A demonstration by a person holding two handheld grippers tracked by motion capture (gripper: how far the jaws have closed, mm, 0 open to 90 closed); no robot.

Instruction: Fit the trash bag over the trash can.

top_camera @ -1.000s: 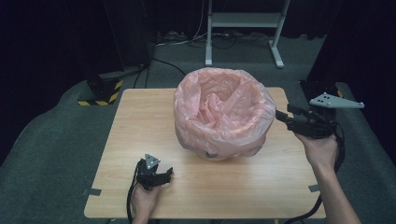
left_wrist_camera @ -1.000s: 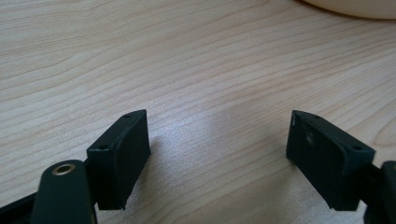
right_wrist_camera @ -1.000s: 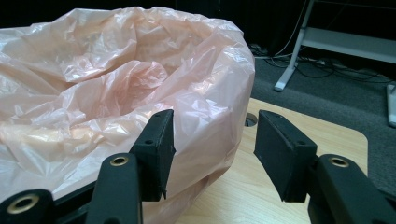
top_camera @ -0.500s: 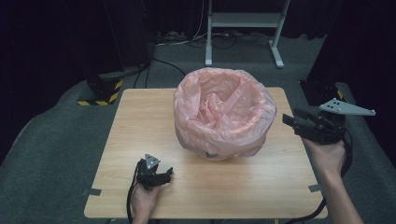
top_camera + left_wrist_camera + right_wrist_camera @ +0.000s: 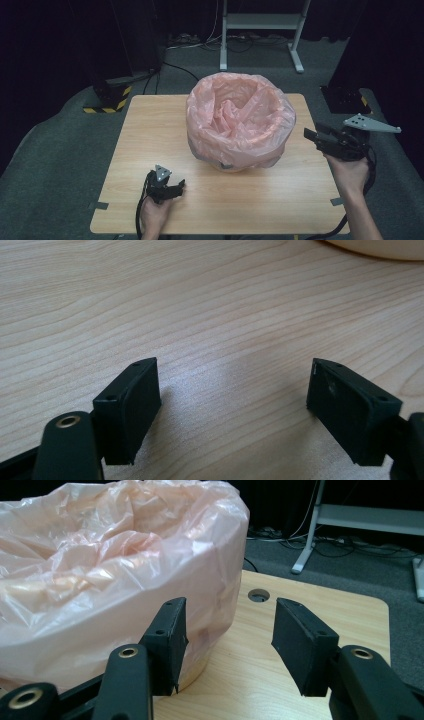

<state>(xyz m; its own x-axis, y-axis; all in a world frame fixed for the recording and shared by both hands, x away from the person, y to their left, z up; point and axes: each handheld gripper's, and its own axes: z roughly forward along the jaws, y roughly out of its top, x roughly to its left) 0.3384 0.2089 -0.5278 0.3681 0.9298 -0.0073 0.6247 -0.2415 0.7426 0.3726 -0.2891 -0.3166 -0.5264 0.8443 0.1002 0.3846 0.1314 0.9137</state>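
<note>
A round bin lined with a pink plastic bag stands in the middle of the wooden table; the bag folds over the rim and down the side. My right gripper hangs open just right of the bin, near the table's right edge, pointing at the bin's side. In the right gripper view its jaws stand apart with nothing between them, the left one close beside the bag. My left gripper rests low at the table's front left, open over bare wood.
The table has a small round hole near its far right corner. A white metal stand and cables lie on the dark floor behind. Black-and-yellow tape marks a base at the back left. Bare wood runs across the front.
My right gripper has drawn back from the bag's rim, moving right and down toward the table's right edge. The left gripper has stayed where it was.
</note>
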